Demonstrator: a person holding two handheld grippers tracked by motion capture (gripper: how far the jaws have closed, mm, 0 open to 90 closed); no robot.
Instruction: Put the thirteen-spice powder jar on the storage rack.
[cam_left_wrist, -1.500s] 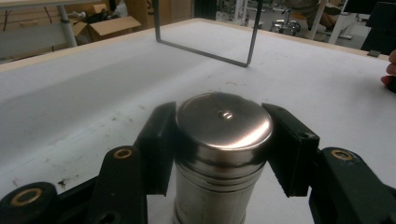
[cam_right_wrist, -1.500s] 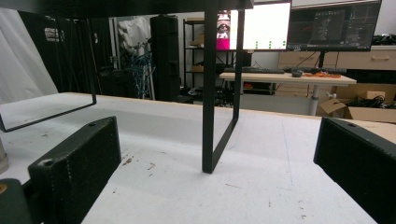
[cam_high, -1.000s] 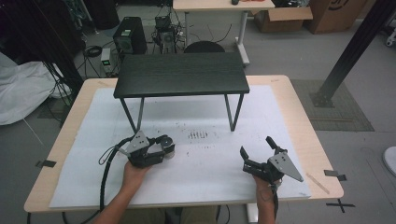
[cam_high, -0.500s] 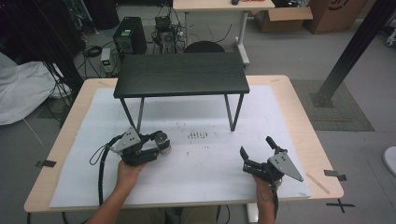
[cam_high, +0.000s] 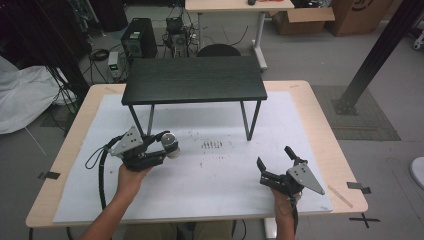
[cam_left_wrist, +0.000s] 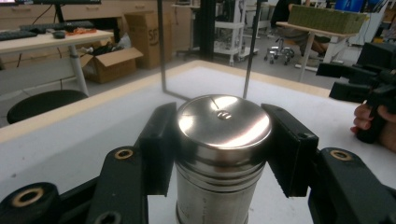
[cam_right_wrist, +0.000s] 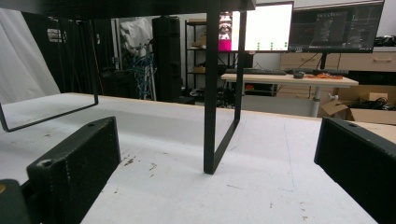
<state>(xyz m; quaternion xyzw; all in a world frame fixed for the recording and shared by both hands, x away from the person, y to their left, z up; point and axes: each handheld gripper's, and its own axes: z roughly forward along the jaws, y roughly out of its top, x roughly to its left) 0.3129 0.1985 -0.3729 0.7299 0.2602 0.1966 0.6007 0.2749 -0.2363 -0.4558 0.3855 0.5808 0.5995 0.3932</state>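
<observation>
At left centre of the high view, your left gripper (cam_high: 167, 144) clamps the steel can (cam_high: 170, 144) just below its lid, clear of the mat (cam_high: 220, 175). The polished wall can slip; keep it upright. Your right gripper (cam_high: 275, 159) rests open, empty.

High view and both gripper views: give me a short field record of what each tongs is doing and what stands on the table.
left tongs: shut on the steel canister, gripped just under its lid
canister position: left of the table's middle, in front of the black shelf
right tongs: open, nothing between the jaws
right tongs facing: toward the shelf's legs
table cover: white sheet
</observation>
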